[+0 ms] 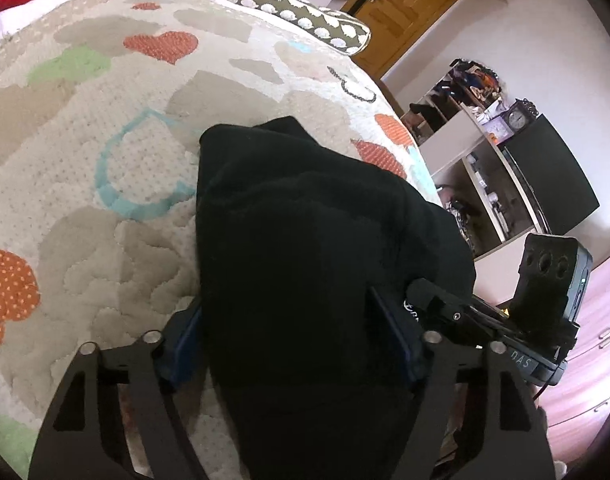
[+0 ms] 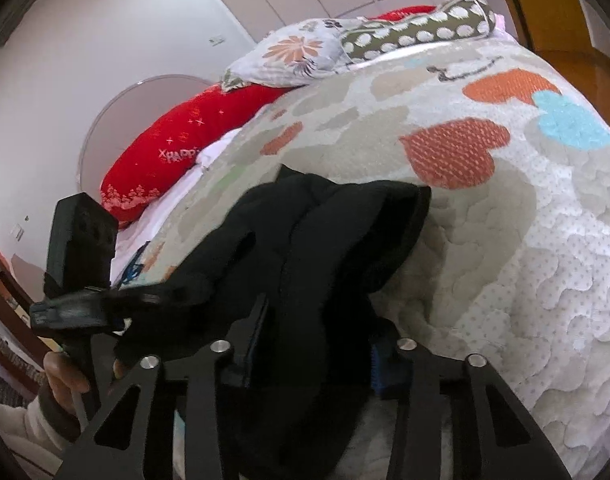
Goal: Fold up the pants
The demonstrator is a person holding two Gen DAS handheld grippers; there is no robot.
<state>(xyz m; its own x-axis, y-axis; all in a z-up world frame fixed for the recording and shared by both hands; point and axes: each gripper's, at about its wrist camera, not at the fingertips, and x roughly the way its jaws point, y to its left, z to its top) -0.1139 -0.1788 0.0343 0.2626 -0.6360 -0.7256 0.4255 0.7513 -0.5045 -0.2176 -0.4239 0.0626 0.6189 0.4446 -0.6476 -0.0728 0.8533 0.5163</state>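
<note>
We hold the black, thick-knit pants (image 1: 305, 248) bunched on the quilted bedspread with orange and blue hearts (image 1: 105, 128), near its edge. Our left gripper (image 1: 289, 344) clamps a wide wad of the dark cloth between its blue pads (image 1: 401, 344), and our right gripper (image 2: 313, 344) pinches a narrower fold of the same pants. In the right wrist view, the left gripper sits just beside it, with the hand (image 2: 65, 380) on its grip.
</note>
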